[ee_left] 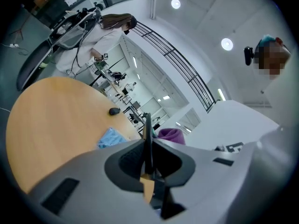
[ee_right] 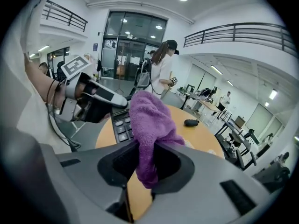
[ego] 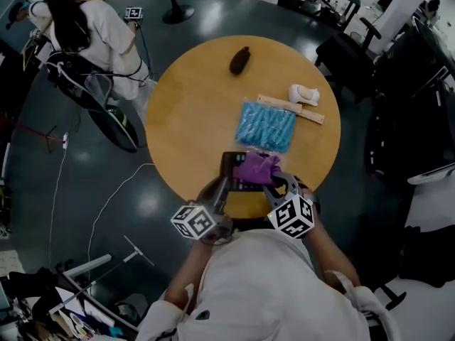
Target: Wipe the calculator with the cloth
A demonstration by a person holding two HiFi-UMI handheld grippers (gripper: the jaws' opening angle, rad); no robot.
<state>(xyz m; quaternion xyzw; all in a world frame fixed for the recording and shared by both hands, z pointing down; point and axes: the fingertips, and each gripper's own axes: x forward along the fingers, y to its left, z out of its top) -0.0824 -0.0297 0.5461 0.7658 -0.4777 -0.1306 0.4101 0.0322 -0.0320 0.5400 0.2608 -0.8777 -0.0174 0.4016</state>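
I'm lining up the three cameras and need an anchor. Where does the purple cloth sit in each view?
Head view: the purple cloth is low centre, over the calculator at the table's near edge.
Left gripper view: near centre, just right of the calculator's thin edge.
Right gripper view: centre, clamped by the right gripper.
Shared landmark: the dark oval object far across the table.

1 overhead, 2 low; table [ego: 192, 105] apparently shared

Fuzzy terry cloth [ee_right: 148, 118]; smooth matt wood table [ego: 192, 109]; dark plastic calculator [ee_right: 122, 125].
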